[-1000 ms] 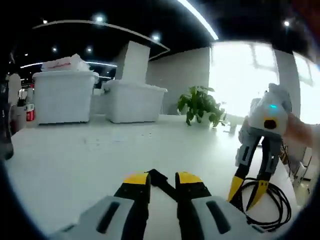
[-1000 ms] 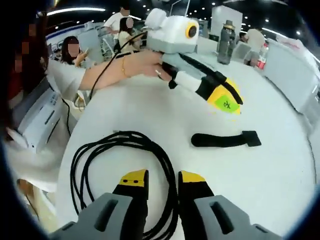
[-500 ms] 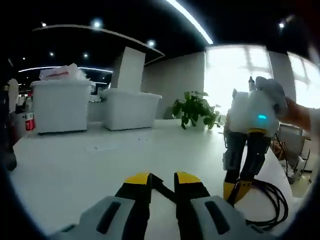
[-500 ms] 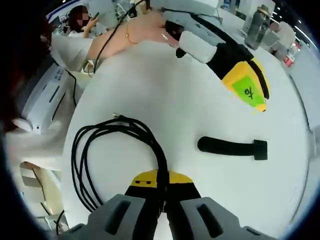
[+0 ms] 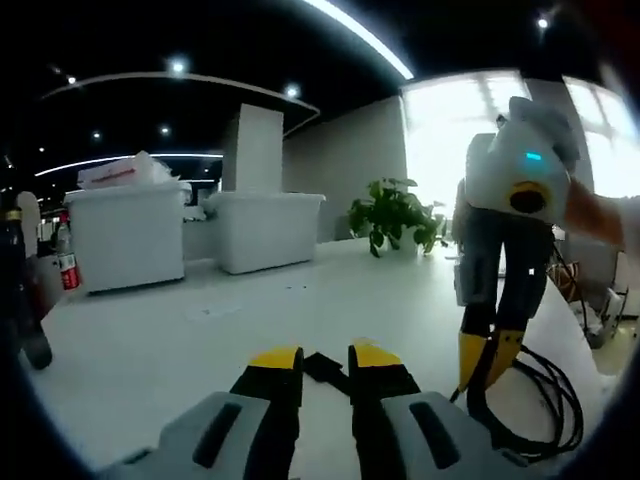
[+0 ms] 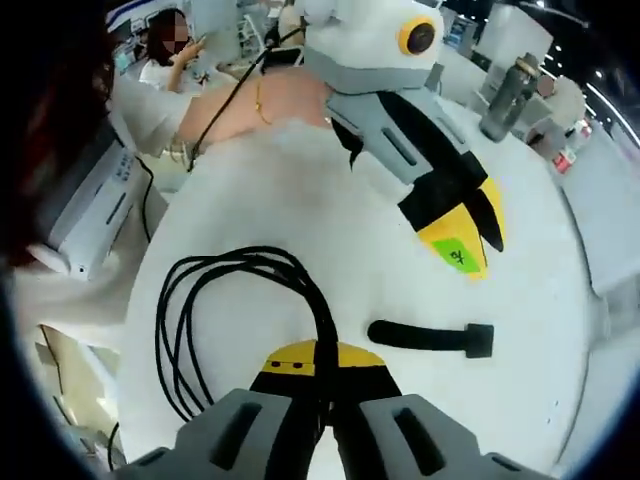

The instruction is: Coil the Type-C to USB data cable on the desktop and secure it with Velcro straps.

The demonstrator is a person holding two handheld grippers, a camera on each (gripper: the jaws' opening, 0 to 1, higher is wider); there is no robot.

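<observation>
The black data cable (image 6: 196, 322) lies in a loose coil on the white table (image 6: 300, 210). My right gripper (image 6: 319, 356) is shut on one side of the coil. In the left gripper view the right gripper (image 5: 485, 366) stands upright at the right, pinching the cable (image 5: 545, 398). A black Velcro strap (image 6: 424, 337) lies flat on the table to the right of the coil. My left gripper (image 6: 478, 240) hovers just above and behind the strap, jaws apart. In its own view my left gripper (image 5: 325, 360) is open, with the strap (image 5: 324, 368) lying just ahead between the tips.
Two white storage bins (image 5: 128, 220) and a potted plant (image 5: 398, 212) stand at the table's far side. Bottles (image 6: 504, 98) stand near another edge. A person's arm (image 6: 250, 105) reaches in, and people sit beyond the table edge.
The right gripper went from open to shut on the cable a second ago and still holds it. The left gripper has tipped down closer to the strap.
</observation>
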